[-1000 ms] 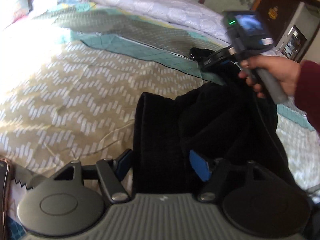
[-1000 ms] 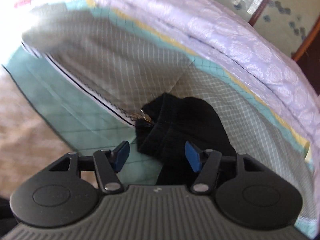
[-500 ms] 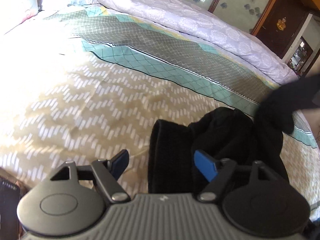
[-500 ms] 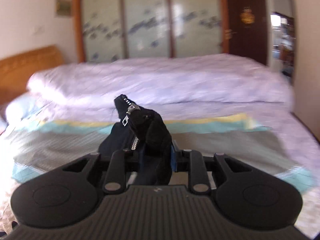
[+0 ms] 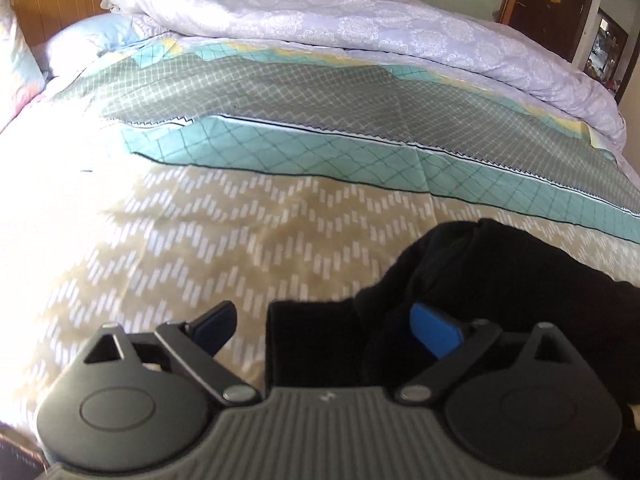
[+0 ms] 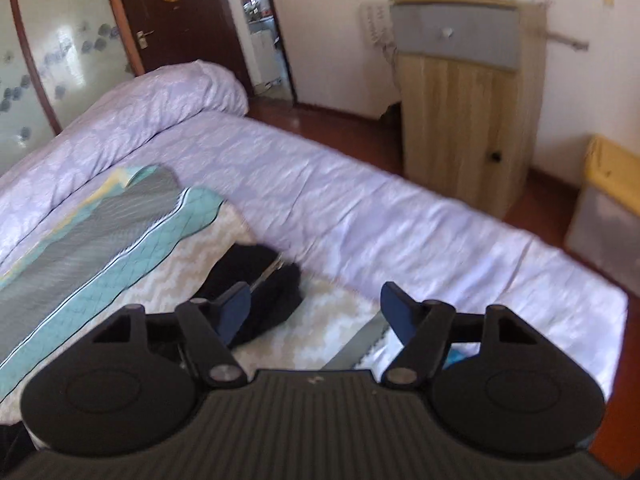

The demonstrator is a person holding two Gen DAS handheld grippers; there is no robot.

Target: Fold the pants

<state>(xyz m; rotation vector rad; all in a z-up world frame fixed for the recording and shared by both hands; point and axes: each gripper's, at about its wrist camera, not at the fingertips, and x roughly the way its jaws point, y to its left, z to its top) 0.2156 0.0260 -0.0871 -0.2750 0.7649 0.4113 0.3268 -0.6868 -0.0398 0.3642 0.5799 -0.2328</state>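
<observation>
Two grippers stand open, and neither has hold of anything. The left gripper [image 5: 324, 326] has just been widening; its jaws are spread to either side of a dark ribbed band of the pants [image 5: 500, 292], which passes between them without either pad pressing on it. The right gripper [image 6: 316, 308] has likewise just been opening; its left pad overlaps the edge of the pants [image 6: 256, 280] in the right wrist view, but nothing lies between the jaws.

The pants lie bunched in a black heap on the tan zigzag part of the bedspread [image 5: 240, 240], near the foot end of the bed, just short of the lilac quilt [image 6: 320, 184] that borders it.

Judged from this, the step in hand is a release between folds: the garment has been set down but is lumpy, not yet a flat, squared packet. The next move calls for choosing a fresh edge, probably the ribbed band under the left gripper, closing on it firmly, and drawing the cloth flat before folding again.
</observation>
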